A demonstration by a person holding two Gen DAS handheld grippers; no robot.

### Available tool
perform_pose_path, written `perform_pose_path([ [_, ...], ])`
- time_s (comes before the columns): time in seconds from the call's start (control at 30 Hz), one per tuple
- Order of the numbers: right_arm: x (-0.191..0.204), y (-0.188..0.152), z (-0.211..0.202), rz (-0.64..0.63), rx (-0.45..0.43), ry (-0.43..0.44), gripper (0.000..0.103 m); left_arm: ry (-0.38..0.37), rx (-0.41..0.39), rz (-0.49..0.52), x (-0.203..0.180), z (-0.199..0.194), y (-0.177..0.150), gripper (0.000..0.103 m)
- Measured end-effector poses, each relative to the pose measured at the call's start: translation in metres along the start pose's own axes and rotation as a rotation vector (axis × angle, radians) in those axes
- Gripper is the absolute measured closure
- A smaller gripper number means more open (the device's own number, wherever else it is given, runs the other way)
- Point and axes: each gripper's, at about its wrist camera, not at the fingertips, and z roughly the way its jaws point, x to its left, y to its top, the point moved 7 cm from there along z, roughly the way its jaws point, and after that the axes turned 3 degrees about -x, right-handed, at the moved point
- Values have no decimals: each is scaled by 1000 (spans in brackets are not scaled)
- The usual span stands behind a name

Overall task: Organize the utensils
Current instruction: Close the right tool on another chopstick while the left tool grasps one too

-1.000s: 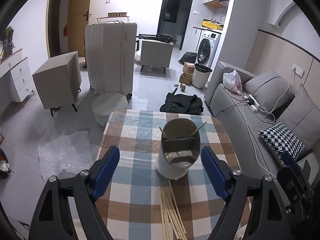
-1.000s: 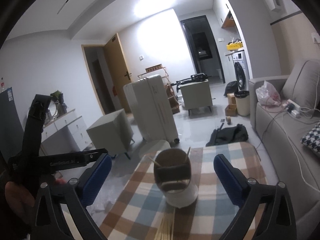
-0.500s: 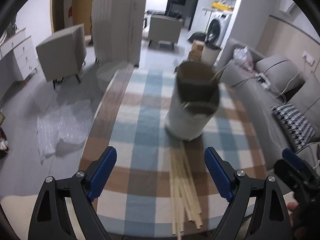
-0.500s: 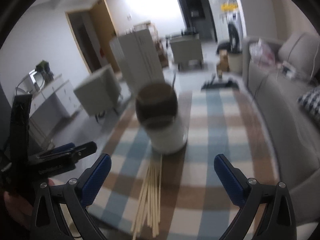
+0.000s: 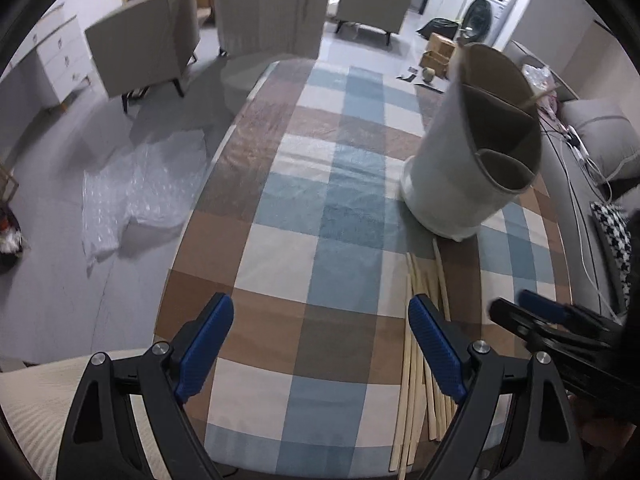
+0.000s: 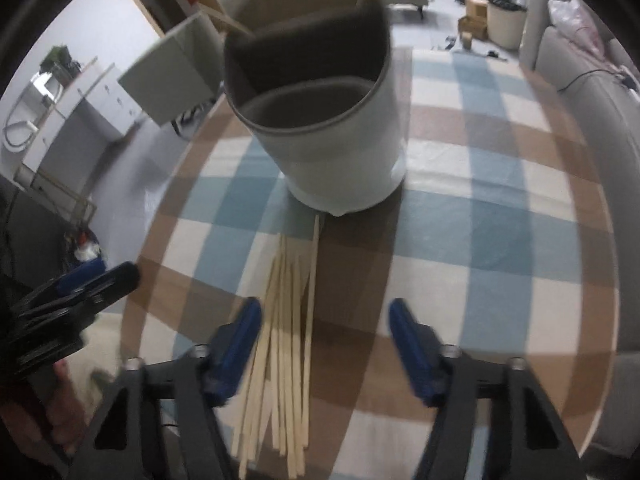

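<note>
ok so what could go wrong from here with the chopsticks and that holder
The right gripper is closing over a loose fan of chopsticks, so it may pinch several or scatter them. The pile reaches the table edge; a nudge could drop some. The tall holder stands close and could be knocked.

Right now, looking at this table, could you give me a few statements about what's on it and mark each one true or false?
1. The loose chopsticks lie flat on the checked tablecloth. True.
2. The utensil holder has tipped over on its side. False: it stands upright beyond the chopsticks.
3. The holder already has a couple of sticks in it. True: two lean out of its back compartment.
4. The right gripper is lifting a chopstick. False: its jaws are closing above the bundle, nothing gripped yet.
5. The left gripper holds nothing. True: its jaws are open over bare cloth.
</note>
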Motion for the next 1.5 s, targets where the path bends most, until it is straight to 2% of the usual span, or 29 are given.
perform_pose_path([
  [0.13,3,8,32,-29,63,-7,68,-5,26,-39,7,8,3,17],
  [0.37,11,21,62,-56,92,-39,71,-16,79,-110,19,21,5,17],
  [0.53,13,24,69,-101,77,-130,86,-15,100,-133,24,24,5,17],
  [0.6,16,22,69,-105,70,-133,91,-17,110,-134,26,25,3,17],
  [0.63,17,22,69,-111,67,-135,98,-10,111,-132,27,25,2,17],
  [0.77,19,17,63,-108,47,-129,100,-8,134,-136,29,30,-4,17],
  [0.87,12,12,48,-58,11,-93,100,-28,167,-109,21,34,-11,17],
  [0.97,-4,11,23,32,-39,-38,100,-40,183,-36,5,36,-19,17],
  [1.13,-40,-1,-12,214,-108,65,100,-55,215,105,-26,42,-33,17],
  [1.27,-70,-9,-37,382,-148,143,100,-57,290,175,-41,54,-52,17],
  [1.37,-89,-15,-52,486,-172,190,99,-5,312,222,-43,59,-62,17],
  [1.5,-95,-18,-65,548,-205,222,100,36,329,221,-38,62,-67,17],
])
